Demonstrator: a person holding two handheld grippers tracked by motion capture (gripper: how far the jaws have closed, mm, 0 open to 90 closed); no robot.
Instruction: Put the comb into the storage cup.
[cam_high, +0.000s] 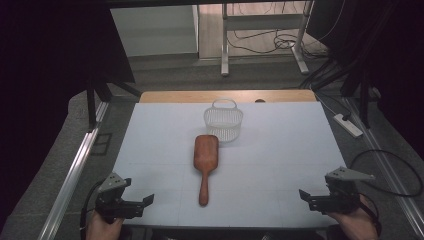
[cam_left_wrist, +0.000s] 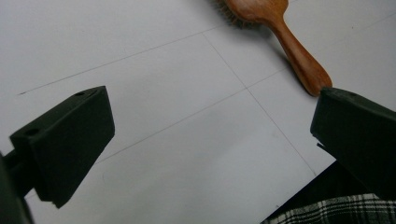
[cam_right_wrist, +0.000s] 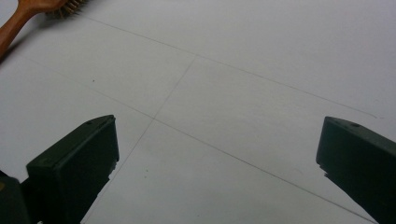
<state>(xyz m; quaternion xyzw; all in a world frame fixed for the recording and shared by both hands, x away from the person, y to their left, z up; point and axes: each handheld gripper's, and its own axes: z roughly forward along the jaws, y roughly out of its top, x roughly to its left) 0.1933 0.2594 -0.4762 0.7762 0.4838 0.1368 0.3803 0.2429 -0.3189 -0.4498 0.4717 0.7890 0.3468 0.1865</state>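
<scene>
A wooden hairbrush (cam_high: 205, 162) lies bristles-down in the middle of the white mat (cam_high: 280, 150), its handle pointing toward the near edge. Just behind its head stands a white mesh basket (cam_high: 223, 122) with a loop handle, upright and with nothing visible inside. My left gripper (cam_high: 137, 194) rests at the near left corner of the mat, open, nothing between its jaws (cam_left_wrist: 210, 140); the brush handle (cam_left_wrist: 303, 65) shows beyond its right jaw. My right gripper (cam_high: 316, 190) sits at the near right corner, also open (cam_right_wrist: 215, 158) over bare mat, with the brush (cam_right_wrist: 28, 16) far off at the upper left.
A wooden table edge (cam_high: 225, 96) runs behind the mat. An aluminium rail (cam_high: 75, 170) flanks the left side and a white power strip (cam_high: 347, 125) lies on the floor at the right. Desk legs and cables stand farther back. Plaid cloth (cam_left_wrist: 336, 212) shows by the near edge.
</scene>
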